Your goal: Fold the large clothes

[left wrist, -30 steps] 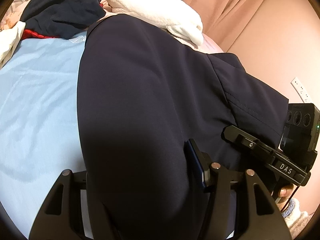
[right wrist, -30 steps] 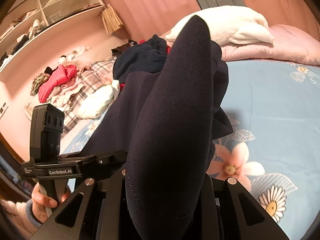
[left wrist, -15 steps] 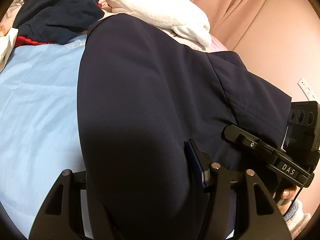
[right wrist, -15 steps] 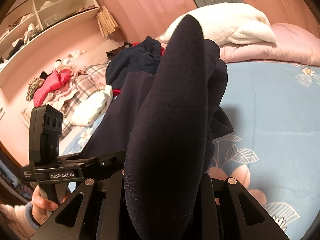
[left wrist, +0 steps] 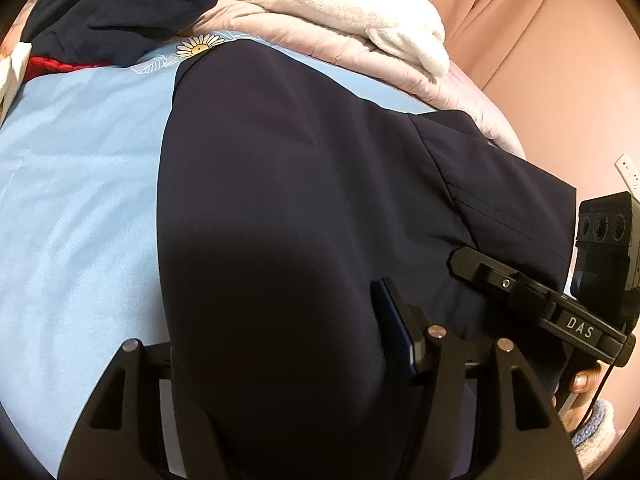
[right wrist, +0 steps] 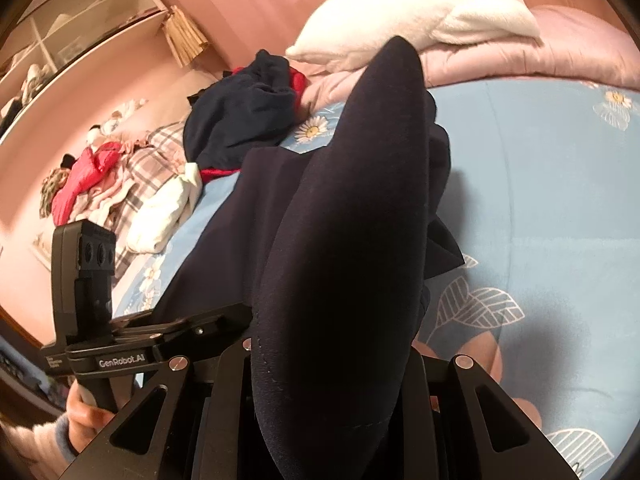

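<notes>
Your left gripper (left wrist: 304, 380) has its fingers clamped on the navy garment (left wrist: 288, 208), whose cloth bulges up between them and hides the tips. Your right gripper (right wrist: 332, 420) likewise pinches a thick roll of the same garment (right wrist: 344, 240), which rises straight ahead of the lens. The rest of it lies spread on the bed's light blue floral sheet (right wrist: 540, 200), near the white blanket (right wrist: 420, 12) and a heap of dark clothes (right wrist: 240, 116).
</notes>
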Tool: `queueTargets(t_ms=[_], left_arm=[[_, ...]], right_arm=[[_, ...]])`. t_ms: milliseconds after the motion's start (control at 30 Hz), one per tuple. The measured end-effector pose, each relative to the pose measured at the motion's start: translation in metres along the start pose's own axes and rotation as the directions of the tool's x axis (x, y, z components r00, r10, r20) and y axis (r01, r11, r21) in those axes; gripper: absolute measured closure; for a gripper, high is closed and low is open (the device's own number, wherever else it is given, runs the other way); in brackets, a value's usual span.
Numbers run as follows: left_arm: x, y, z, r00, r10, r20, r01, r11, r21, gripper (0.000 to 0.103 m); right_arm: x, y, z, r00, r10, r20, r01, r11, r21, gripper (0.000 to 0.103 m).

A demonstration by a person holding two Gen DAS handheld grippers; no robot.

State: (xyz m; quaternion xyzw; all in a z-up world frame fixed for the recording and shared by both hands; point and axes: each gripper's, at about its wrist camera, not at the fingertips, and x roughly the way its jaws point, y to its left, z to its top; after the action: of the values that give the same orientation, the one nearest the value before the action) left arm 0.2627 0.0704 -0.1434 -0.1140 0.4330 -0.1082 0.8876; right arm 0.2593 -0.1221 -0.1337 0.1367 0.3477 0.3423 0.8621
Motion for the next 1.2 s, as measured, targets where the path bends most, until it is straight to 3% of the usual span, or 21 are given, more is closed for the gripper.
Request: queueTargets(t_ms=[333, 567, 800, 967, 1100, 1200], left_arm=[[0.004, 0.006, 0.001, 1.0, 0.02, -0.019, -0.02, 1.0, -0.016, 0.037], [-0.004, 0.006, -0.004, 0.998, 0.057, -0.005, -0.057, 0.998, -0.004, 0.035], [-0.013, 0.004, -0.012, 0.995, 0.101, 0.008, -0.101, 0.995, 0.024, 0.035], [-0.022, 0.003, -0.02, 0.992, 0.125, 0.012, -0.125, 0.992, 0.031, 0.035], [-0.029, 0.002, -0.028, 0.99, 0.143, 0.012, -0.144, 0.989, 0.034, 0.035], [-0.035, 0.001, -0.035, 0.988, 0.156, 0.014, -0.157, 0.987, 0.03, 0.035]], right_arm=[[0.008, -0.021, -0.002, 0.999, -0.004, -0.037, 0.008, 0.993, 0.118, 0.069], [0.006, -0.047, -0.007, 0.998, 0.049, -0.048, -0.034, 0.96, 0.278, 0.059], [-0.011, -0.059, -0.012, 0.998, 0.055, -0.019, -0.045, 0.934, 0.353, 0.059], [-0.018, -0.058, -0.01, 1.0, -0.007, -0.012, 0.011, 0.936, 0.353, 0.059], [-0.031, -0.048, -0.009, 0.992, -0.128, -0.011, 0.125, 0.949, 0.29, 0.059], [-0.044, -0.033, -0.008, 0.969, -0.247, 0.017, 0.238, 0.948, 0.211, 0.059]])
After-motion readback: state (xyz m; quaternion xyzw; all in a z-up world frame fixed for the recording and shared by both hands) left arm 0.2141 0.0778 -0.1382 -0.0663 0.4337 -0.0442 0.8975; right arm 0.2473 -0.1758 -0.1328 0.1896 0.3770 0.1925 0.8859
